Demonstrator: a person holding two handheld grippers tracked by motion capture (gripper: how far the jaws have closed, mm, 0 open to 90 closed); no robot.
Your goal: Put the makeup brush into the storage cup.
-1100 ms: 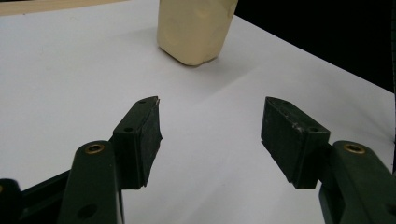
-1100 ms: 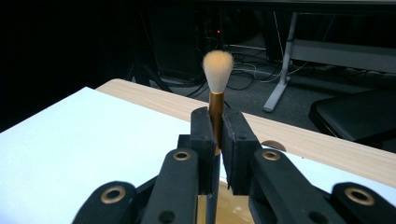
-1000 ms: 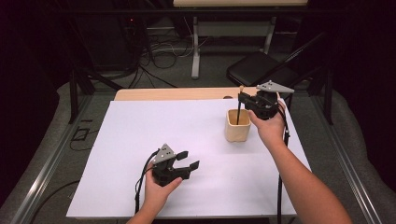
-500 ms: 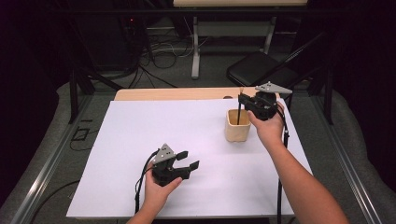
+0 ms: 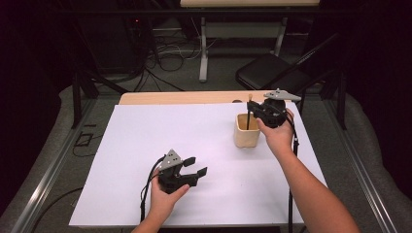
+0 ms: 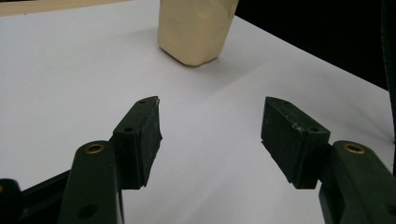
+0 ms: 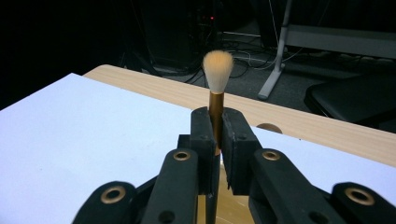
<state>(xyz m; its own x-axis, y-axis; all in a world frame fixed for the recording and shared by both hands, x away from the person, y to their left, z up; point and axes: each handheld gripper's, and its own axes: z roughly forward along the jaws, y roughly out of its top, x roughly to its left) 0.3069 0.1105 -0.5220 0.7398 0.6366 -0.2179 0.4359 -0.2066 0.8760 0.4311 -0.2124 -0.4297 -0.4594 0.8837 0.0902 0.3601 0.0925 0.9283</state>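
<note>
right gripper: jaws pinch the brush by its gold neck, bristles up, handle down in the cup | left gripper: jaws spread with nothing between, over the white table, well apart from cup

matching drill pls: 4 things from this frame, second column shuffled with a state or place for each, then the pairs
1. left tongs
2. right tongs
3. brush
4. cup

a. stands on the white sheet, below the right hand
b. shut on the brush handle
c. open, nothing between the jaws
d. upright, bristles on top

Pairs: 1-c, 2-b, 3-d, 4-a
</note>
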